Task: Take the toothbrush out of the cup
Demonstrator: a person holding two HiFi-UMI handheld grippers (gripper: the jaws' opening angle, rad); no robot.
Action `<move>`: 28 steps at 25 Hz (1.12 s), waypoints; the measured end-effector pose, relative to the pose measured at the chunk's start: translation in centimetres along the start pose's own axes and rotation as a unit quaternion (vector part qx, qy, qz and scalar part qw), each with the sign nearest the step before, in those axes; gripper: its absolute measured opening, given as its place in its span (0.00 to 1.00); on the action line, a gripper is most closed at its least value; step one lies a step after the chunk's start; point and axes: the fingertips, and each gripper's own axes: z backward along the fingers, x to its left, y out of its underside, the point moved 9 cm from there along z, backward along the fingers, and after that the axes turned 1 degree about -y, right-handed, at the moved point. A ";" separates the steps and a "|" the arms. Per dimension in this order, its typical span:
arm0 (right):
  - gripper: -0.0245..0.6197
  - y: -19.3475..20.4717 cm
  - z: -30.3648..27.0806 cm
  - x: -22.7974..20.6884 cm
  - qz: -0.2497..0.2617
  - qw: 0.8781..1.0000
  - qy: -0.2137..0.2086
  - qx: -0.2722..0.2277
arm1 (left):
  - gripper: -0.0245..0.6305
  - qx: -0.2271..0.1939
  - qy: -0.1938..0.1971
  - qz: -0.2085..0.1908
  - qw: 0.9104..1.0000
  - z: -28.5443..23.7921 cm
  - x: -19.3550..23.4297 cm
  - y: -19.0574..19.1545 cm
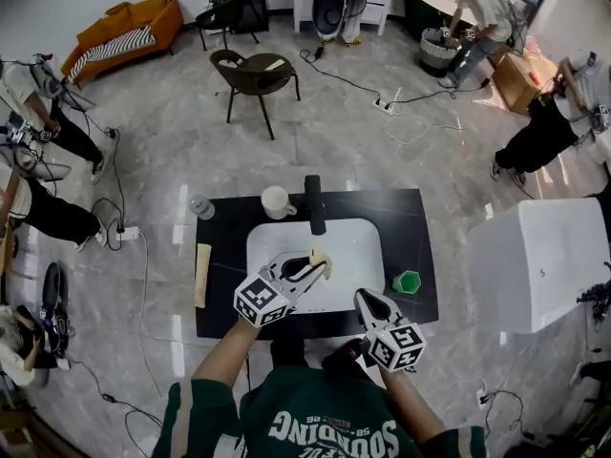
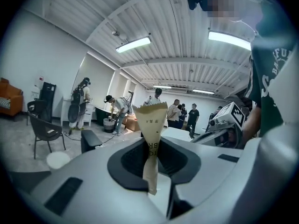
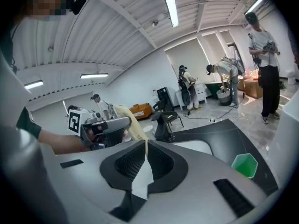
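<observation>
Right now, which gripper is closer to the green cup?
Right. The right gripper is just beside the green cup; the left gripper, pinching a paper packet, is farther off over the sink.

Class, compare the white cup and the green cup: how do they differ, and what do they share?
The white cup has a round rim; the green cup's looks angular. The white cup stands behind the sink, left of the tap; the green cup stands right of the sink. The green cup looks smaller than the white cup. Both stand upright on the black counter.
</observation>
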 end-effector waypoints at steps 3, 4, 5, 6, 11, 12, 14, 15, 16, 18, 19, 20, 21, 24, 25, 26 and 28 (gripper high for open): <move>0.11 0.1 -1.7 1.7 0.009 1.000 -0.027 0.012 | 0.14 0.001 -0.035 0.008 0.999 3.1 0.5 0.3; 0.11 0.1 -2.3 2.3 0.013 0.999 -0.038 0.015 | 0.14 0.003 -0.047 0.011 0.999 4.2 0.7 0.3; 0.11 0.0 -2.9 3.0 0.017 0.999 -0.048 0.019 | 0.14 0.004 -0.060 0.013 0.998 5.3 0.9 0.3; 0.11 -0.1 -3.5 3.8 0.020 0.998 -0.058 0.022 | 0.14 0.006 -0.072 0.016 0.997 6.4 1.1 0.3; 0.11 -0.8 -6.3 7.3 0.046 0.992 -0.113 0.041 | 0.14 0.006 -0.138 0.032 0.990 11.9 1.6 0.4; 0.11 -0.9 -7.0 7.8 0.052 0.990 -0.125 0.046 | 0.14 0.005 -0.153 0.035 0.988 12.9 1.7 0.5; 0.11 -0.9 -8.0 8.7 0.061 0.986 -0.146 0.053 | 0.14 0.004 -0.180 0.037 0.983 14.6 1.6 0.7; 0.11 -0.9 -8.4 9.1 0.064 0.984 -0.155 0.057 | 0.14 0.003 -0.191 0.038 0.981 15.3 1.6 0.8; 0.11 -0.8 -8.8 9.6 0.066 0.983 -0.162 0.059 | 0.14 0.003 -0.200 0.039 0.979 16.0 1.6 0.9; 0.11 -0.6 -9.3 10.2 0.070 0.980 -0.172 0.065 | 0.14 0.004 -0.214 0.042 0.976 17.1 1.6 1.2; 0.11 -0.4 -9.6 10.4 0.072 0.979 -0.178 0.068 | 0.14 0.005 -0.221 0.045 0.974 17.6 1.5 1.4; 0.11 -0.2 -9.8 10.6 0.074 0.977 -0.185 0.072 | 0.14 0.006 -0.228 0.049 0.972 18.1 1.4 1.5; 0.11 -0.1 -10.1 10.8 0.076 0.975 -0.193 0.075 | 0.14 0.007 -0.236 0.053 0.970 18.7 1.1 1.7; 0.11 0.3 -10.6 11.4 0.078 0.970 -0.213 0.084 | 0.14 0.012 -0.262 0.061 0.963 20.3 0.5 2.3; 0.11 0.4 -10.8 11.6 0.079 0.969 -0.218 0.087 | 0.14 0.015 -0.270 0.063 0.961 20.7 0.3 2.5; 0.11 0.5 -10.9 11.8 0.080 0.967 -0.223 0.089 | 0.14 0.019 -0.278 0.065 0.958 21.2 0.1 2.7; 0.11 0.7 -11.2 12.2 0.082 0.964 -0.233 0.093 | 0.14 0.030 -0.294 0.068 0.953 22.0 -0.2 3.3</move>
